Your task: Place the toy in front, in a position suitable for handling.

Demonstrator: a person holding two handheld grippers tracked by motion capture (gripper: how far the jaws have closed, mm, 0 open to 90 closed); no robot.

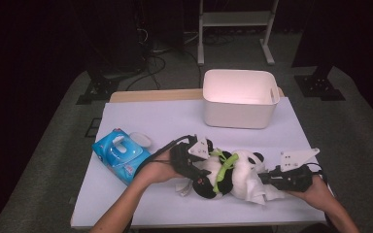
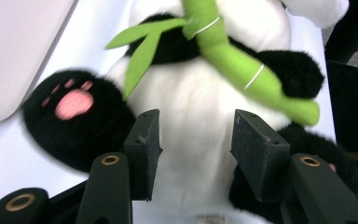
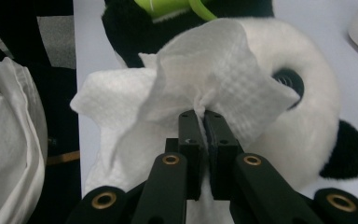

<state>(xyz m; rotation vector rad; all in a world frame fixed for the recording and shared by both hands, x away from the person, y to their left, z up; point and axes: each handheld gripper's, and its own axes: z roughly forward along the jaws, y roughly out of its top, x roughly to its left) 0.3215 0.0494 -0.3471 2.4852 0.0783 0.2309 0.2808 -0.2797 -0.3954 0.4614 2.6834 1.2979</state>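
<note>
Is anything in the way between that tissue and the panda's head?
Nothing visible: the right hand-held gripper pinches the tissue, which lies right against the toy panda head.

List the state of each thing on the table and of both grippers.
Panda: lying on the table, a wipe over its head.
Wipe: crumpled, pinched in the right gripper.
Left gripper: open, jaws either side of the panda's belly.
Right gripper: shut on the wipe.
Wipes pack: lid flipped open.
Bin: upright, nothing seen inside.
</note>
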